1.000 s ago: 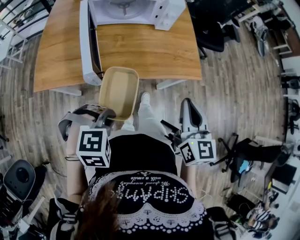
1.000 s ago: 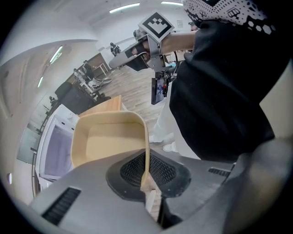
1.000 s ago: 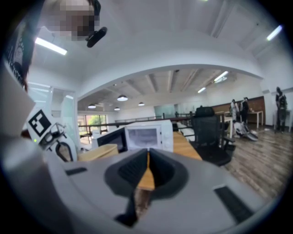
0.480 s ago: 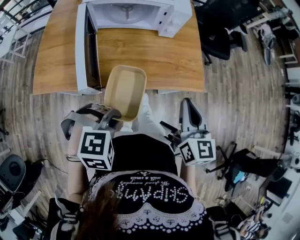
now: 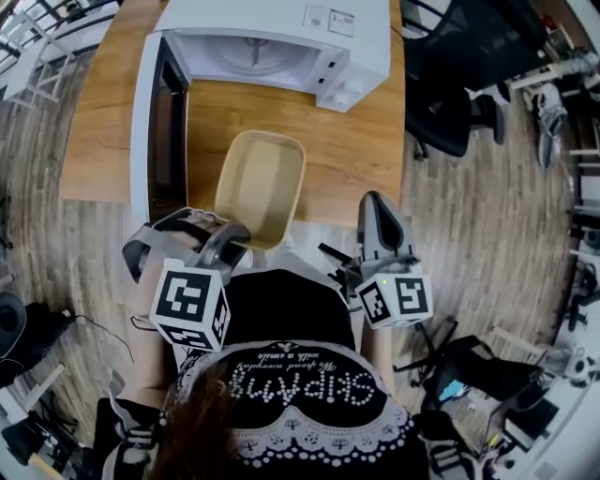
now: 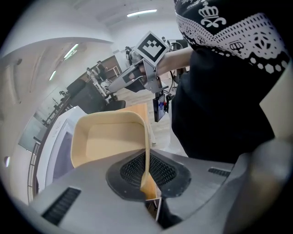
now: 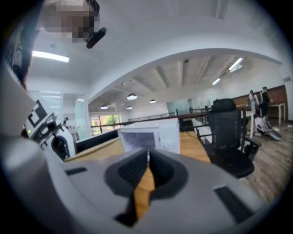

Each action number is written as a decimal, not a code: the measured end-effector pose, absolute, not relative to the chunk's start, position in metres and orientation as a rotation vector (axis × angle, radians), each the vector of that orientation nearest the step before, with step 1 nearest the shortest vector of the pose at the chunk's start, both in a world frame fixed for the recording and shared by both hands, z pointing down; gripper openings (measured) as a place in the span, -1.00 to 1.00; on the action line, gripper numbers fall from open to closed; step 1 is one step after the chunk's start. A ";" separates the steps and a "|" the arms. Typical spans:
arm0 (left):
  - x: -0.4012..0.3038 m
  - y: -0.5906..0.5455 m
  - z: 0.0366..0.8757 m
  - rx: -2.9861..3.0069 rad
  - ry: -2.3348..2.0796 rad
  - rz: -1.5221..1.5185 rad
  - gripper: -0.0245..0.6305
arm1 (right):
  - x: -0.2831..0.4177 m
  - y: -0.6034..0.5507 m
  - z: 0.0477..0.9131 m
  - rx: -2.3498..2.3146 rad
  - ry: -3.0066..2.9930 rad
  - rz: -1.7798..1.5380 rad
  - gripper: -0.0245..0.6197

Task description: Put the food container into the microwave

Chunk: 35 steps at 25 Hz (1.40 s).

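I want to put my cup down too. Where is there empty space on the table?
The table is bare between the front of the microwave and the near edge, right of the food container. Another bare strip lies left of the open door. The middle is crowded: the left gripper holds the food container there.

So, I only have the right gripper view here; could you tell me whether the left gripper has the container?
Observer: Yes. Its own view shows the left gripper shut on the container's rim.
Operator: Thank you. Is there anything inside the container?
Observer: No, it looks empty in the head view.
Operator: And where is it relative to the microwave?
Observer: It is over the near edge of the table, in front of the microwave and not yet inside.
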<state>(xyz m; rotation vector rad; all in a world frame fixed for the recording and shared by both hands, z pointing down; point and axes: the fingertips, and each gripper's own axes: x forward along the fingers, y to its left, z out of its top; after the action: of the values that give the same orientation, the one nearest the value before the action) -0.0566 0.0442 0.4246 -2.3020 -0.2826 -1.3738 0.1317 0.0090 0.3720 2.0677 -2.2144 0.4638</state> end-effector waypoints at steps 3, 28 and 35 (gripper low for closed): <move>-0.044 0.029 0.425 -2.313 -0.235 -1.410 -0.83 | 0.148 -0.011 0.375 2.024 -2.240 0.470 -0.81; -0.006 -0.022 0.434 -2.359 0.010 -1.537 -0.82 | 0.209 -0.070 0.390 1.898 -2.329 0.486 -0.81; -0.008 -0.023 0.435 -2.352 0.021 -1.545 -0.82 | 0.207 -0.070 0.392 1.896 -2.332 0.486 -0.81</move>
<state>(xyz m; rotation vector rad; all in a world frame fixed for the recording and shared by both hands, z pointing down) -0.0081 -0.0232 0.4346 -2.3515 0.0208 -1.5451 0.2074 -0.0704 0.3916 1.8957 -2.3321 0.4860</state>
